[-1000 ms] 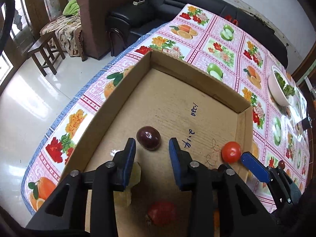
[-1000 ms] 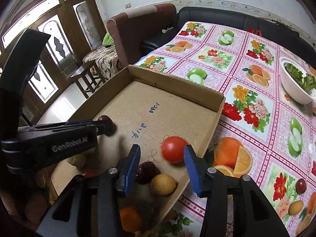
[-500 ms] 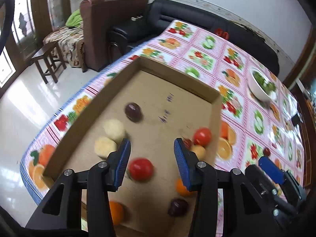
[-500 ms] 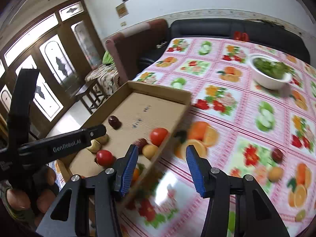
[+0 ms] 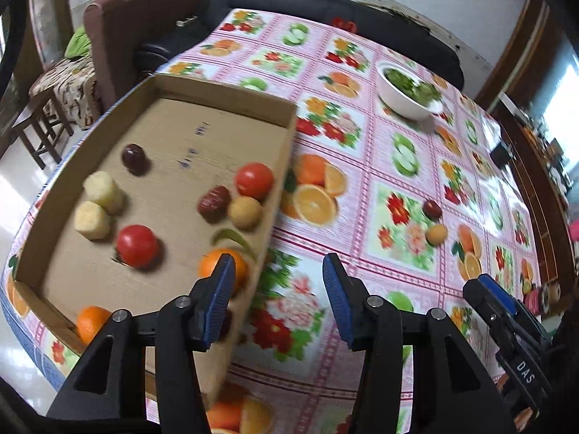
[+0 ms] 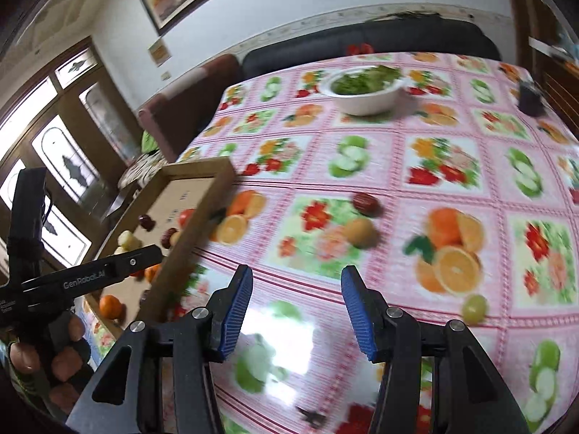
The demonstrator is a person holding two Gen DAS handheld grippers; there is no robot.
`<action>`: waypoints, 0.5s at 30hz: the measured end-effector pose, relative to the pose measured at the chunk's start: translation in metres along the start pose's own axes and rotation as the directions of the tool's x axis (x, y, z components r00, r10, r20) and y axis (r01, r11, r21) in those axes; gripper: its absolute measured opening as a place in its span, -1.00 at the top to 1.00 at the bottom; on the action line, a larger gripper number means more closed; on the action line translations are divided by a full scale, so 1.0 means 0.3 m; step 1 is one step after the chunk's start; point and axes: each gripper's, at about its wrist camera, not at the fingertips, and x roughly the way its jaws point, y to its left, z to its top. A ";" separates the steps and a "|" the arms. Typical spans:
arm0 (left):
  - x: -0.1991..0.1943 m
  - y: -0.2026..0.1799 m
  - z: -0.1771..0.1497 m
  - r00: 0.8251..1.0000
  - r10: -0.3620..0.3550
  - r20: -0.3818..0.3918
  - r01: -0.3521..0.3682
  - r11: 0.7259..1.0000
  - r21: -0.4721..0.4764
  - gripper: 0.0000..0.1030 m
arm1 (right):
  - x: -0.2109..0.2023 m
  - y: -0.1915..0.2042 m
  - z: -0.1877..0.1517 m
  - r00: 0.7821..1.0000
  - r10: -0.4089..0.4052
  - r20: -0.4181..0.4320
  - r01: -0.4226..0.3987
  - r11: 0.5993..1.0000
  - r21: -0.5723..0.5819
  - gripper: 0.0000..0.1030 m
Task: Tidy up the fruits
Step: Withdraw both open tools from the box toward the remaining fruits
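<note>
Most of the fruit already sits in the cardboard box [image 5: 108,137] at the left of my left-wrist frame: two tomatoes [image 5: 254,180], oranges [image 5: 217,264], pale peeled pieces [image 5: 92,217] and dark dates. Three pieces remain loose on the tablecloth [image 6: 470,137]: a date [image 6: 365,202] and a tan round fruit [image 6: 360,232] at centre of the right-wrist frame, a green grape [image 6: 474,308] lower right. My left tongs [image 5: 278,296] are opening, nothing between them. My right tongs [image 6: 296,311] stand apart, empty. I judge the job largely done.
</note>
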 end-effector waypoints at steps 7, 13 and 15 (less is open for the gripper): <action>0.014 -0.073 -0.038 0.999 -0.016 -0.030 0.017 0.999 0.038 0.06 | -0.051 -0.118 -0.040 0.999 -0.039 0.016 0.038 0.997 0.062 -0.03; 0.026 -0.128 -0.053 0.998 -0.031 -0.051 0.035 0.997 0.070 0.06 | -0.085 -0.195 -0.070 0.998 -0.064 0.021 0.061 0.993 0.105 -0.03; 0.029 -0.143 -0.056 0.998 -0.034 -0.055 0.038 0.996 0.076 0.06 | -0.092 -0.221 -0.080 0.997 -0.070 0.022 0.066 0.990 0.121 -0.03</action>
